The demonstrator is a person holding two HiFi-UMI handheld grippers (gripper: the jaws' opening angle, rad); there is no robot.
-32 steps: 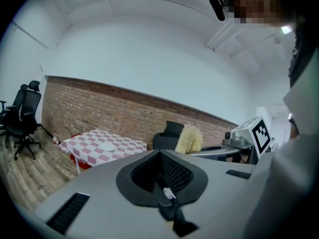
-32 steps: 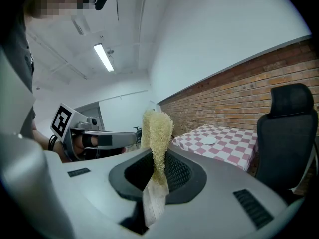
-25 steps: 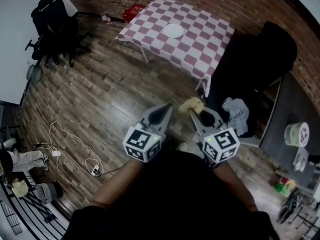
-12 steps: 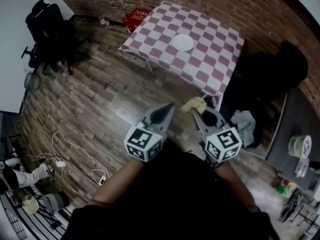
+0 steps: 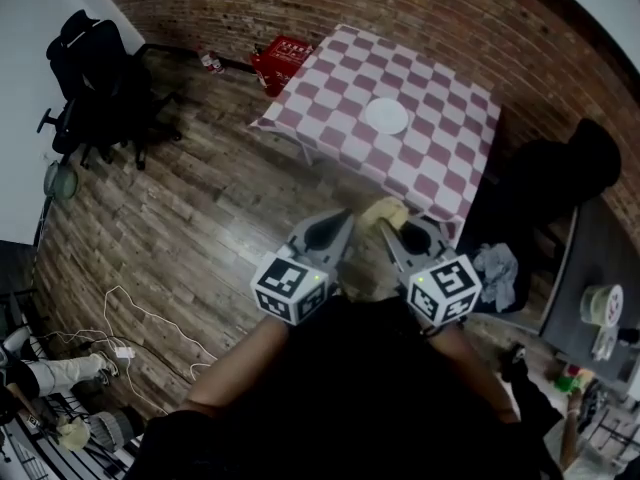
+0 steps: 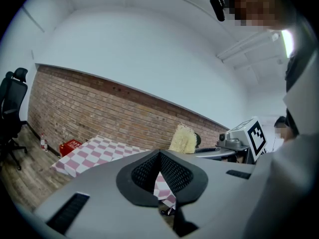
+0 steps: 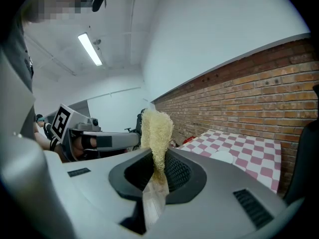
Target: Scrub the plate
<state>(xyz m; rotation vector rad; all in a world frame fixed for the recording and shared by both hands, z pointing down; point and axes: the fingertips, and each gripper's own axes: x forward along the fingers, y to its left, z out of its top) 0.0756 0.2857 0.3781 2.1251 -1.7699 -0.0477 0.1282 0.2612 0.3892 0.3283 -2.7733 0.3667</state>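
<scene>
A white plate [image 5: 385, 116] lies alone on the pink-and-white checked table [image 5: 440, 158], well ahead of both grippers; it also shows in the right gripper view as a pale plate [image 7: 224, 156]. My right gripper [image 5: 384, 228] is shut on a yellow fibrous scrubber [image 5: 383, 211], which stands up from the jaws as a tall tuft [image 7: 156, 129]. My left gripper [image 5: 343, 220] is shut with nothing in it, its jaws meeting at a point [image 6: 160, 156]. Both are held side by side over the wood floor, short of the table's near edge.
Black office chairs [image 5: 95, 63] stand at the far left and a red crate [image 5: 283, 50] sits behind the table. A dark seat [image 5: 545, 173] stands right of the table, with a grey cloth [image 5: 497, 268] below it. White cables [image 5: 130, 318] lie on the floor at left.
The table and plate have shifted nearer and to the right in the head view as both grippers were carried forward together. Both stay shut, the scrubber still in the right one.
</scene>
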